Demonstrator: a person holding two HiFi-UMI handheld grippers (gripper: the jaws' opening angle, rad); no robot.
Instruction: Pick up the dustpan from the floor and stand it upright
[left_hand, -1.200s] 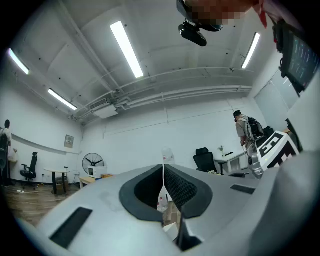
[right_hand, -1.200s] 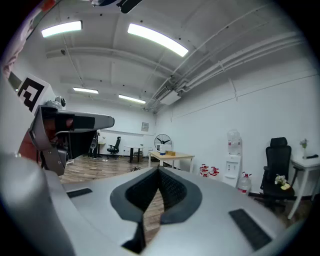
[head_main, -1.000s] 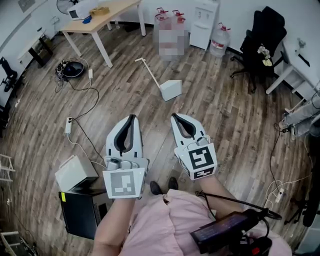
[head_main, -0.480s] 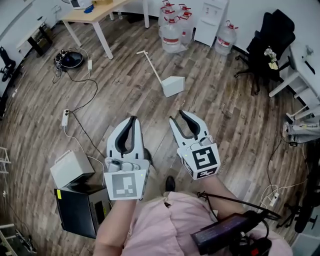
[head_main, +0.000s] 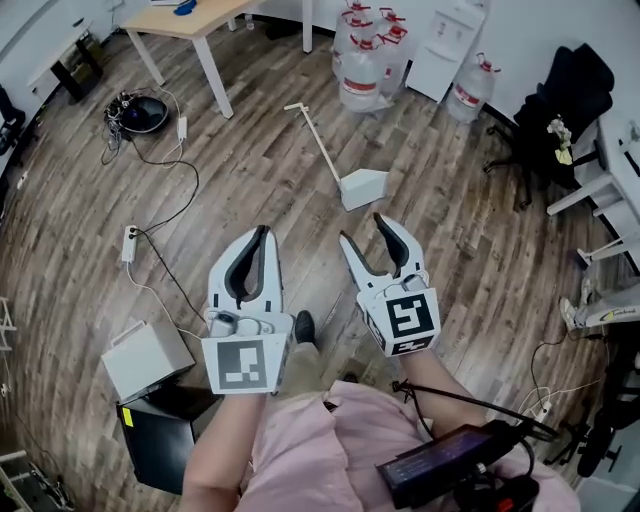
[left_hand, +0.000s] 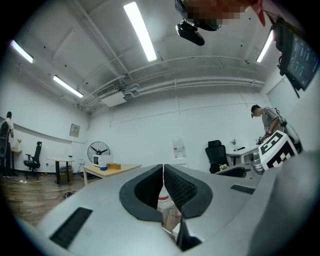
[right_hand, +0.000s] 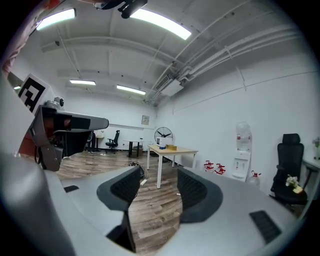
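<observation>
One change against a second ago: opened the right gripper (head_main: 361, 230), shut tip to tip then, spread well apart now. Kept the left gripper (head_main: 262, 232) closed in both. Walked closer to the dustpan (head_main: 363, 188), now lower in head view, lying on the wood floor (head_main: 250, 170), long handle (head_main: 318, 143) flat along the boards, pointing toward the counter (head_main: 190, 20). Put one shoe (head_main: 304, 326) forward between both grippers. No more mosaic over the water bottles (head_main: 362, 75), plain now

Can't find dustpan in either gripper view. Counter top cut off at upper edge of head view. Can't identify the pale, red-marked shape behind the slit in left gripper view

On left gripper, fingers (left_hand: 182, 187) pressed tip to tip, gripping nothing. On right gripper, fingers (right_hand: 192, 192) wide apart, holding nothing, touching nothing, only floorboards and counter legs through the gap. Both held in air, well short of dustpan
</observation>
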